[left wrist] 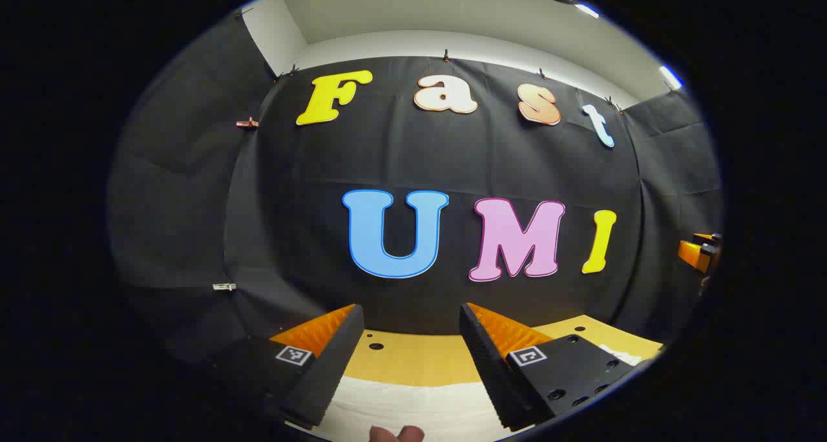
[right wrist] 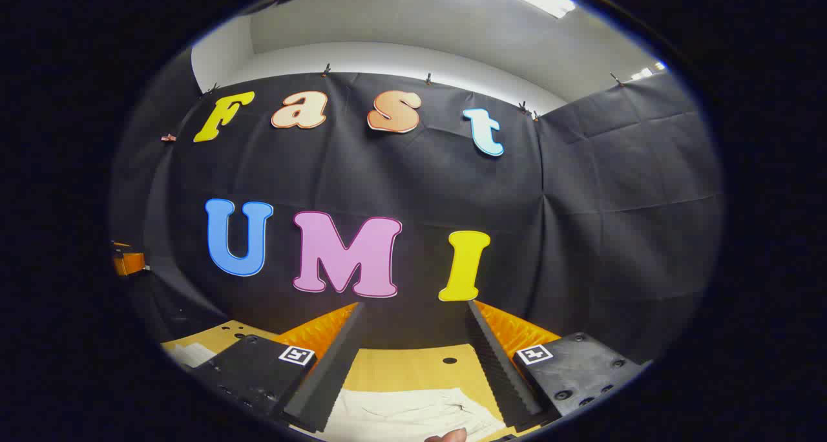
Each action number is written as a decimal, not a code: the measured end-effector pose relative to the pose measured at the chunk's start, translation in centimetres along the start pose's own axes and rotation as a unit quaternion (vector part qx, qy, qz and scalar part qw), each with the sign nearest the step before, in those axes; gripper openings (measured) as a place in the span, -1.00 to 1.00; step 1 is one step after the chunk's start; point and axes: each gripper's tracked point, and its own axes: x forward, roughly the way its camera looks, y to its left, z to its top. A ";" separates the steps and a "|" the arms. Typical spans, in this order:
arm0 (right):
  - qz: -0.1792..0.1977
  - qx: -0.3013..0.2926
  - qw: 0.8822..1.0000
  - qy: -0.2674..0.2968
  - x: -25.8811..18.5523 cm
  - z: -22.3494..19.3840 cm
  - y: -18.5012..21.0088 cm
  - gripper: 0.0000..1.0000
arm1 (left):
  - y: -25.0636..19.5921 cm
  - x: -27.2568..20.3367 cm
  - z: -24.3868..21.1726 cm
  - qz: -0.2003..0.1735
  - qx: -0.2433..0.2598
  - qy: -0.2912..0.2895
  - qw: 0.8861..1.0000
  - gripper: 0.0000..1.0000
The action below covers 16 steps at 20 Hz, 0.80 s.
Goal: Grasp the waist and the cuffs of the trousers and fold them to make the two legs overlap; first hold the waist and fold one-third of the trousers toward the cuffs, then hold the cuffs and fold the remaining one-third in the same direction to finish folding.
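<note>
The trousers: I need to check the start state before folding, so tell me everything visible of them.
The trousers are pale, off-white cloth, soft and wrinkled, lying flat on the yellow tabletop. In the right gripper view a creased part with seams shows low between the open fingers of the right hand-held gripper, which does not grip it. In the left gripper view a smoother white stretch lies below the open left hand-held gripper. Waist and cuffs cannot be told apart.

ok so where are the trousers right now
The trousers lie flat on the yellow table, low in the right gripper view between the open right gripper's fingers; the left gripper view shows them below the open left gripper.
</note>
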 end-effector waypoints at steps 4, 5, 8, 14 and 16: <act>0.006 -0.002 1.000 0.021 1.0 -1.6 0.0 0.94 | -0.2 0.4 -1.6 0.006 0.011 0.024 1.000 0.90; 0.007 -0.003 1.000 0.026 1.1 -2.0 0.1 0.94 | -0.2 0.3 -1.8 0.008 0.014 0.028 0.999 0.91; 0.014 0.000 0.999 0.038 1.4 -3.0 0.6 0.94 | -0.2 0.5 -2.2 0.012 0.021 0.032 0.999 0.90; 0.018 -0.005 0.999 0.049 1.9 -3.5 0.9 0.94 | -0.1 0.6 -2.5 0.016 0.018 0.035 0.999 0.90; 0.018 -0.006 0.999 0.051 1.9 -3.6 0.7 0.94 | 0.1 0.5 -2.8 0.015 0.020 0.035 0.999 0.91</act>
